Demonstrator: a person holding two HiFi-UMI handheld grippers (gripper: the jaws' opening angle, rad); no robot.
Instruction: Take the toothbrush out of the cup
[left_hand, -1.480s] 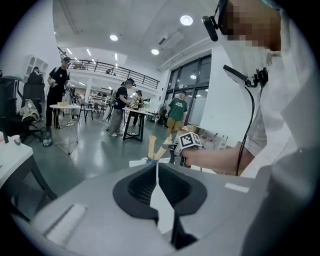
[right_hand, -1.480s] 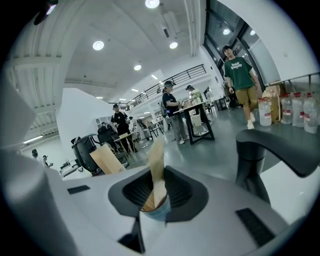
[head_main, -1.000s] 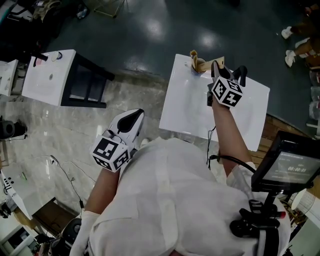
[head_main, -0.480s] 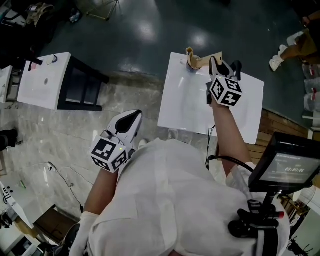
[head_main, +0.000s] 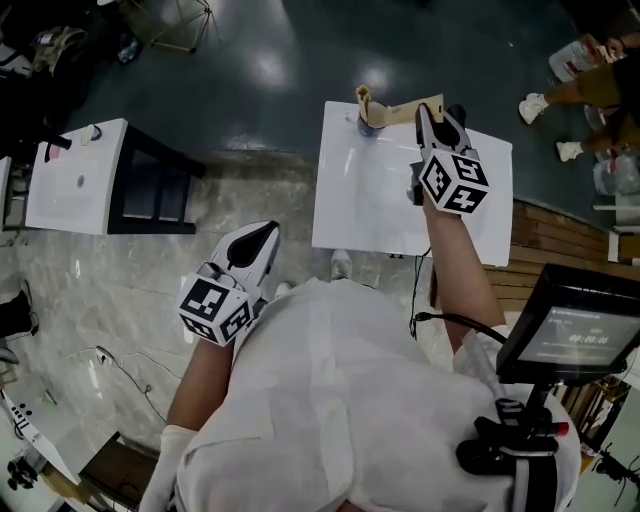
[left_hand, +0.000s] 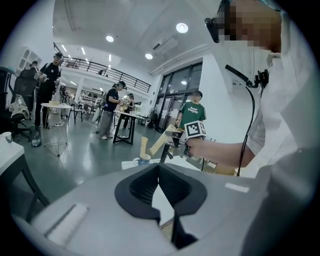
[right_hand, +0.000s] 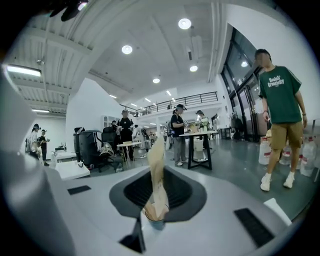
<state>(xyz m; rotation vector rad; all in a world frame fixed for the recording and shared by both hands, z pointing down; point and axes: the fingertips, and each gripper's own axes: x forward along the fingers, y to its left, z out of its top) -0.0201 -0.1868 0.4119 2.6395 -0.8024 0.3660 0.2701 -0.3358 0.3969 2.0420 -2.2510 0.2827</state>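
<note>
Little writing here is legible. The marker cube (head_main: 455, 182) on my right tool (head_main: 441, 118) and the marker cube (head_main: 213, 305) on my left tool (left_hand: 159, 175) carry only black-and-white square patterns. The screen (head_main: 580, 335) at my right shows pale digits too small to read. A bystander's green T-shirt (right_hand: 280, 92) has two lines of white lettering that are too blurred to make out. I see no print on the toothbrush (head_main: 412, 107) or on the cup (head_main: 370, 124).

The toothbrush is a long, flat, pale beige piece, and I cannot tell whether that surface is wood or a wrapper. It slants from the cup's mouth up into my right tool, whose jaws are narrowly parted and clamped on its upper part. Its lower end sits at the cup's rim; I cannot tell whether the tip is inside.

The cup is small and bluish, and it stands near the far edge of the white table (head_main: 360, 210). A second beige stick (head_main: 362, 100) stands upright in it.

My left tool has its jaws pressed together with nothing between them. It hangs over the floor, well apart from the table.
</note>
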